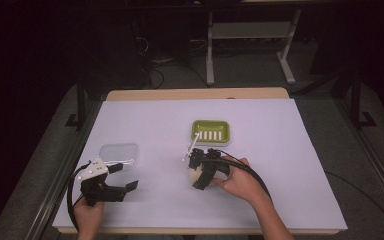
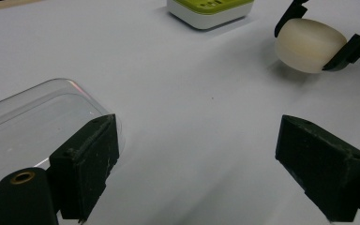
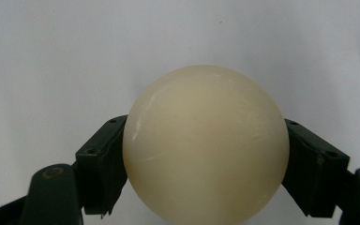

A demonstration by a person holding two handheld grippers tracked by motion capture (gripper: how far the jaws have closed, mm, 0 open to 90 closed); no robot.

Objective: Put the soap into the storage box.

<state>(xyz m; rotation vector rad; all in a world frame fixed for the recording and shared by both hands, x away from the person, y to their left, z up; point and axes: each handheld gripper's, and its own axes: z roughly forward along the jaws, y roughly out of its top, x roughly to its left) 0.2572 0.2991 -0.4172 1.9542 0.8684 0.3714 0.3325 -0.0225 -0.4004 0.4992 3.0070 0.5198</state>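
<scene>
One table [image 1: 300, 150] w/ a white sheet over it, taken as the landmark; on it, one green-and-white soap dish [image 1: 210, 132] near the table's middle; one cream soap bar [image 3: 205, 145], rounded, just on the person's side of the dish; one clear plastic lid or box [image 1: 119, 153] toward the table's left part; two grippers, left [image 1: 124, 176] & right [image 1: 196, 172], over the table's near half; two hands, one per gripper, at the table's near edge.

**Soap bar held above the sheet**

I see the cream soap bar [image 3: 205, 145], smooth and rounded, clamped between the right gripper [image 1: 203, 172] jaws, just above the white sheet, near the green-and-white soap dish [image 1: 210, 132].
</scene>
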